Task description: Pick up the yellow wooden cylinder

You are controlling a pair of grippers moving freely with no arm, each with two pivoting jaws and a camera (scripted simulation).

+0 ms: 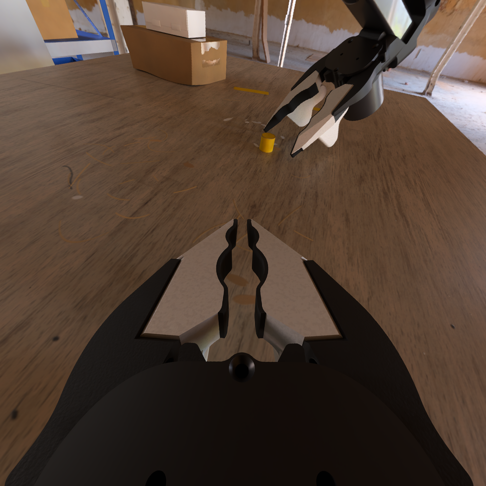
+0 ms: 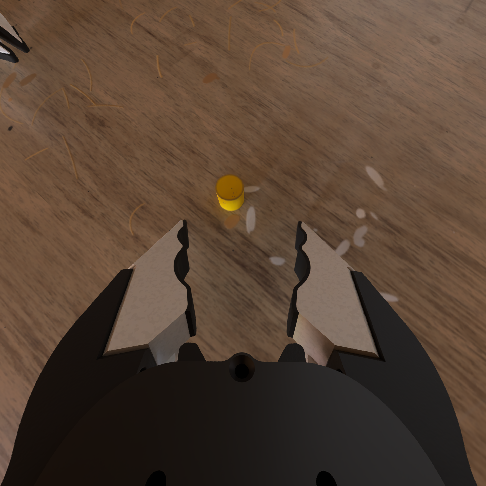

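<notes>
The left hand-held gripper (image 1: 242, 222) has its fingers nearly together, only a thin gap between the tips, and holds nothing. In its own view the yellow wooden cylinder (image 1: 267, 142) stands upright on the desk (image 1: 105, 157), well ahead of it and slightly to its right. The right hand-held gripper (image 1: 280, 142) comes down from above with its fingers spread, one tip just behind the cylinder and the other to its right. A cardboard box (image 1: 178, 56) with a white box (image 1: 175, 19) on top sits far ahead.

In the right wrist view, the right hand-held gripper (image 2: 242, 223) is wide apart and empty. The cylinder (image 2: 230, 193) stands just ahead of its tips, a little left of centre, not yet between them. The approach seems nearly done; closing and lifting remain.
</notes>
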